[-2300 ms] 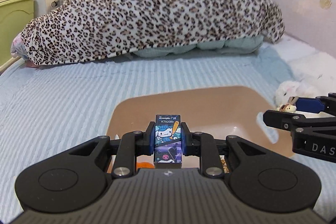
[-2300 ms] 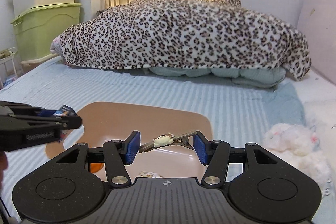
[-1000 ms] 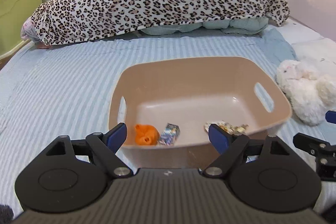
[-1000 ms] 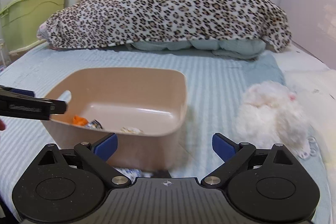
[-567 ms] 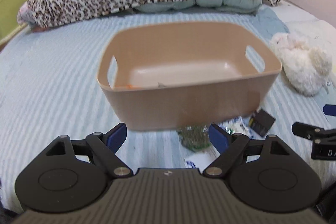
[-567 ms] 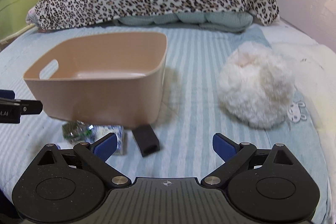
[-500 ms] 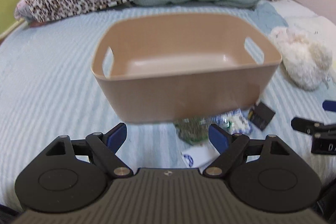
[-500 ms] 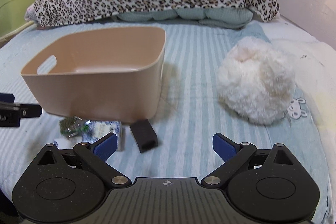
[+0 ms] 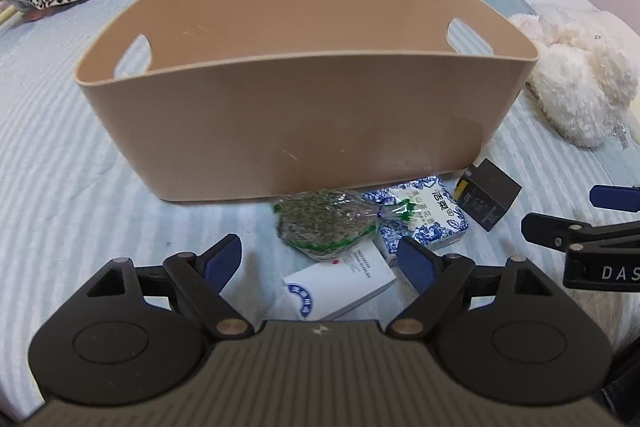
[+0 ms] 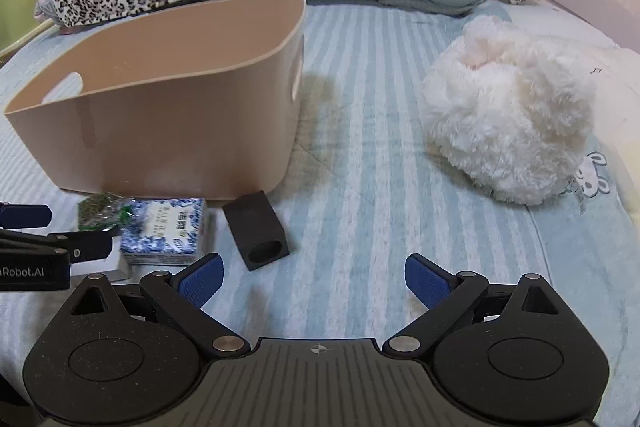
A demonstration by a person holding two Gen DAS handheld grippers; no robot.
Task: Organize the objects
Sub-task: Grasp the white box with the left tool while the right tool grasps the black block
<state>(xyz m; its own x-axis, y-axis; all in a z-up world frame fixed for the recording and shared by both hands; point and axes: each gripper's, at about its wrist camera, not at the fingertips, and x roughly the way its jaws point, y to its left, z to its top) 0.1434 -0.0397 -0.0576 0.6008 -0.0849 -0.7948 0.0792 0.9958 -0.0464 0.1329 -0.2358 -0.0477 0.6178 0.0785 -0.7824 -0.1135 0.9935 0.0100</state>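
**A:** My left hand-held gripper (image 9: 320,259) is spread and empty over the white card box (image 9: 340,281); the right hand-held gripper (image 10: 314,277) is spread too.

**B:** I'd worry the herb packet (image 9: 326,223) overlaps it and gets dragged against the basket (image 9: 304,115).

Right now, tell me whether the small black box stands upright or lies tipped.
Tipped: the black box lies on its side on the bedsheet, its round opening facing sideways.

"DAS" on the right gripper (image 9: 600,223); "Robot.AI" on the left gripper (image 10: 40,231) (both cut off).
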